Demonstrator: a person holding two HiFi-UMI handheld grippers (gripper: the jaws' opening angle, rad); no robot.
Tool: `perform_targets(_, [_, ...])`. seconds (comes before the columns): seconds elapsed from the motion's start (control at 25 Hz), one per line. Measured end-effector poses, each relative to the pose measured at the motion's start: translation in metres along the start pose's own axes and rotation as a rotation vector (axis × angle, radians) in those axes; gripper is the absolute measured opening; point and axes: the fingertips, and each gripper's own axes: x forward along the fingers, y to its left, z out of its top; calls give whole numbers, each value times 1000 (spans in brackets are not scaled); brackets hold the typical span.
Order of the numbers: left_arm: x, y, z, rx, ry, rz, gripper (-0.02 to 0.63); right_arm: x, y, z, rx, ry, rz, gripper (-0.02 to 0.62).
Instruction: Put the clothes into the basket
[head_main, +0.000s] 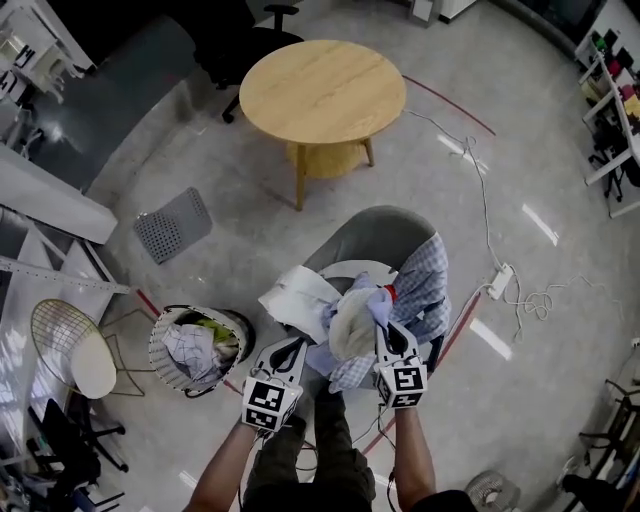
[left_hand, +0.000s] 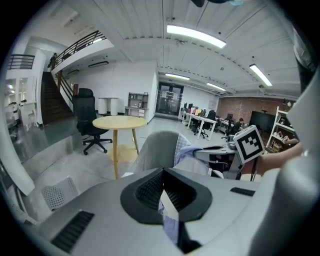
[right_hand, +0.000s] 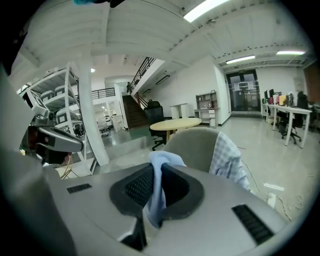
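Note:
A bundle of clothes (head_main: 345, 320), white, cream and pale blue, hangs between my two grippers above the seat of a grey chair (head_main: 372, 232). My left gripper (head_main: 291, 347) is shut on a white and bluish fold (left_hand: 170, 216) of it. In the left gripper view the jaws (left_hand: 164, 194) pinch that fold. My right gripper (head_main: 386, 338) is shut on a pale blue cloth (right_hand: 159, 182), which sticks up between the jaws in the right gripper view (right_hand: 156, 192). The round basket (head_main: 162, 352) stands on the floor to the left, with clothes lying in it.
A blue checked shirt (head_main: 428, 282) is draped over the chair's right side. A round wooden table (head_main: 322, 88) stands beyond the chair. A wire chair (head_main: 66, 345) stands left of the basket. A power strip (head_main: 498, 281) and its cable lie on the floor at the right.

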Motion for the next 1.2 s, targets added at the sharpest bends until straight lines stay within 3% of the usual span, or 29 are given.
perform_targets(0.36, [-53,7,50,53,-98,7,6,-46,30,90,-41,-138,-26,43])
perform_targets(0.72, [-117,21,82,51,-198,47,6,-98,73,174,-110,-265,-20,43])
perform_targets(1.2, [-202,42,97,65,-297,123,6,-150,162,255,-200,-404,80,43])
